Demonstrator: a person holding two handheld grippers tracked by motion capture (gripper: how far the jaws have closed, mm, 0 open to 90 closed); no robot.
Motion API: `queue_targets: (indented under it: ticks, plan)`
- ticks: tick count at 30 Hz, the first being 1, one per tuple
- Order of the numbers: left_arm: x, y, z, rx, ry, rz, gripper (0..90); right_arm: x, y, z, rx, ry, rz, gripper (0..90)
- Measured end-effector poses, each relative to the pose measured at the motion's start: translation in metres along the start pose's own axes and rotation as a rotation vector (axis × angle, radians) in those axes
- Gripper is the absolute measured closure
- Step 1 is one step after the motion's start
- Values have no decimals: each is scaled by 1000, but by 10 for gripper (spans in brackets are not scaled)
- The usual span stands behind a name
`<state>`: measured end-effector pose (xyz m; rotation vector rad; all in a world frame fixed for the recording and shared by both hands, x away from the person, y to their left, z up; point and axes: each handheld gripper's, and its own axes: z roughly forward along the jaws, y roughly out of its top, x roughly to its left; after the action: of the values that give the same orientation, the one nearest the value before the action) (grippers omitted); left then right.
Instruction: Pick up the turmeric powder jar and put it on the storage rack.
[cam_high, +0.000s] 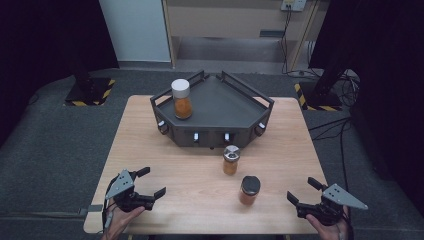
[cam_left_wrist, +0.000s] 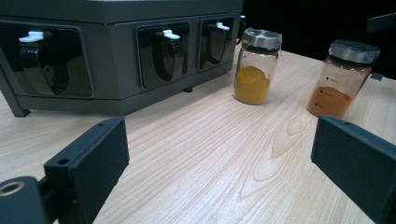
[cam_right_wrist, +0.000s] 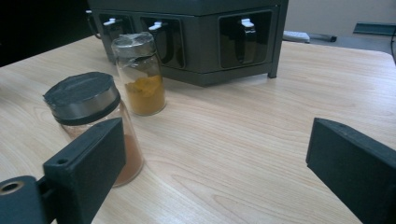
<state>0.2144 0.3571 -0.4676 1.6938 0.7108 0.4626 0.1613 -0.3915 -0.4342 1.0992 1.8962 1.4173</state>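
- Dark rack at the far middle of the wooden table; taken as landmark.
- White-capped jar upright on top of the rack, left part.
- Yellow-powder jar just in front of the rack.
- Dark-lidded jar nearer than that, well clear of the rack.
- Left gripper front-left of the rack, jaws spread, empty.
- Right gripper front-right, jaws spread, empty.

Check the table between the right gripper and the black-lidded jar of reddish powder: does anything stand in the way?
Nothing visible does. The right gripper, jaws open, faces the black-lidded jar across bare wooden table. The silver-lidded jar stands beyond it, toward the rack, off that line.
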Motion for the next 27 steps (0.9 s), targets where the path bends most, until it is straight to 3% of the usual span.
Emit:
queue_targets:
  ticks: [9,17,27]
  plan:
    - [0,1,0,7,-2,-1,32,4,1,0,-2,-18,5,37]
    - [0,1,0,10,3,-5,32,2,6,3,7,9,-5,36]
    - [2,-1,0,7,4,-10,34,0,28,13,34,59,-11,48]
